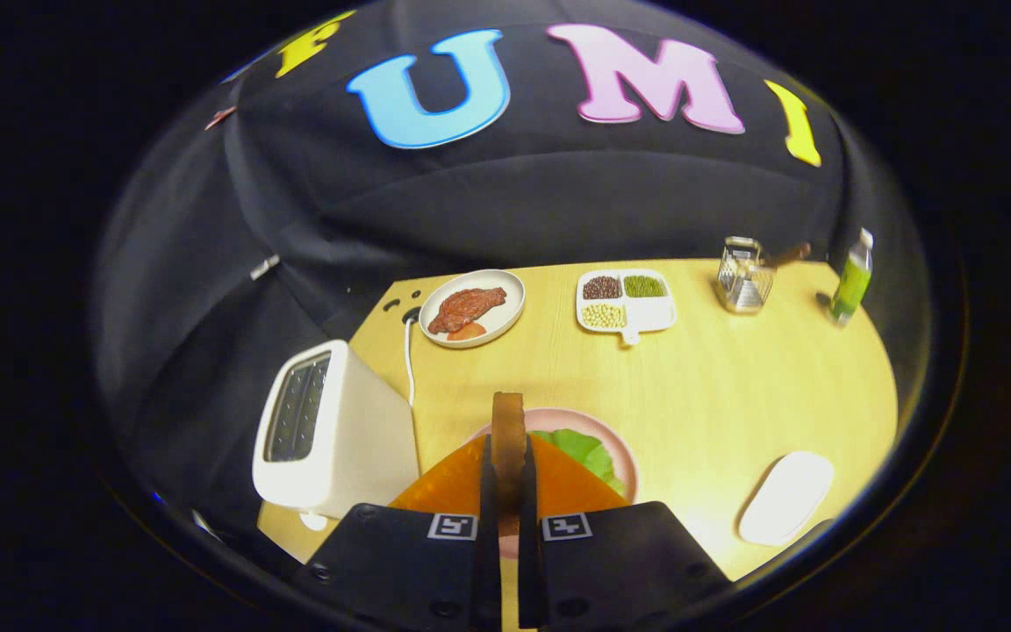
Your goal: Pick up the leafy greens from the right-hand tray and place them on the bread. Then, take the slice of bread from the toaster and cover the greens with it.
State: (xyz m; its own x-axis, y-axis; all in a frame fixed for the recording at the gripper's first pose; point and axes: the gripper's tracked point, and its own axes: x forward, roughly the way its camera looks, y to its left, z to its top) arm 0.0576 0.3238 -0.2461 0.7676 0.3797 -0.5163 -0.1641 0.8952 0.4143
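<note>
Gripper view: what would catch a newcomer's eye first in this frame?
First, the slice of bread standing on edge, pinched between the two fingers of the gripper. Just beyond it sits a pink plate with leafy greens on it, and a white toaster stands to the left of the fingers on the wooden table.

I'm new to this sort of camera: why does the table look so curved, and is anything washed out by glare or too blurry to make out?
In the gripper view, fisheye distortion bows the table edges; a bright patch glares near the white tray; the gripper, shut on the bread slice, sits close and soft-focused; the toaster and pink plate stay legible.
</note>
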